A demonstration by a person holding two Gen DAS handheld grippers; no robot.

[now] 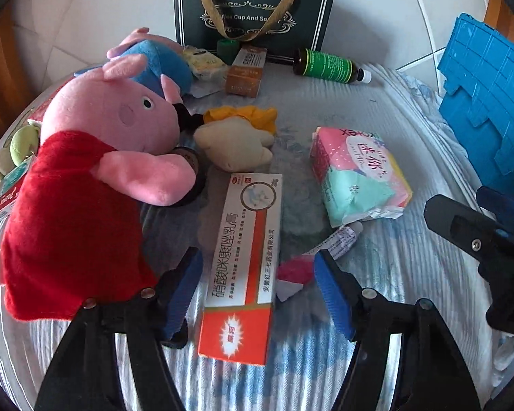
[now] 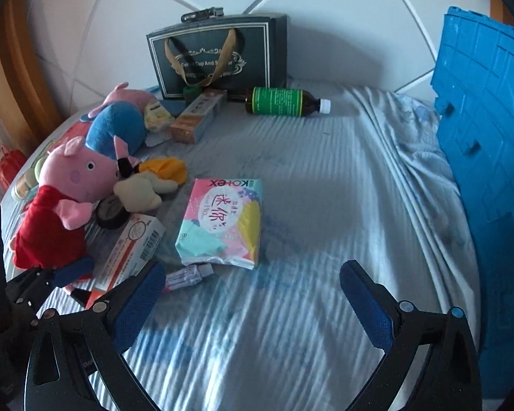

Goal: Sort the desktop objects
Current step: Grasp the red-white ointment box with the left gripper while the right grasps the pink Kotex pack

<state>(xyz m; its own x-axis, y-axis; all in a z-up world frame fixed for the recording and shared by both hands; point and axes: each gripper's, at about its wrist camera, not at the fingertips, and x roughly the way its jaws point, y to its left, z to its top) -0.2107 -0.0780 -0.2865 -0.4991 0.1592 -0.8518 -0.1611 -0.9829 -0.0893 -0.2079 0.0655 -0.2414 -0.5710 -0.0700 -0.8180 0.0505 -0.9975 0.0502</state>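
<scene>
My left gripper (image 1: 260,287) is open, its fingers on either side of a long white and orange ointment box (image 1: 245,263) lying on the striped sheet, not touching it. A red-dressed pink pig plush (image 1: 96,178) lies left of the box. A Kotex pad pack (image 1: 356,171) lies to the right, with a small tube (image 1: 335,241) below it. My right gripper (image 2: 253,294) is open and empty above bare sheet, near the pad pack (image 2: 222,221) and tube (image 2: 188,275). The ointment box (image 2: 130,250) and pig (image 2: 68,191) lie to its left.
A blue crate (image 2: 490,157) stands at the right. A dark gift bag (image 2: 219,54) stands at the back, with a brown bottle (image 2: 284,101), an orange carton (image 2: 198,116) and a blue-dressed plush (image 2: 120,126) near it. A beige and yellow plush (image 1: 240,137) lies mid-pile.
</scene>
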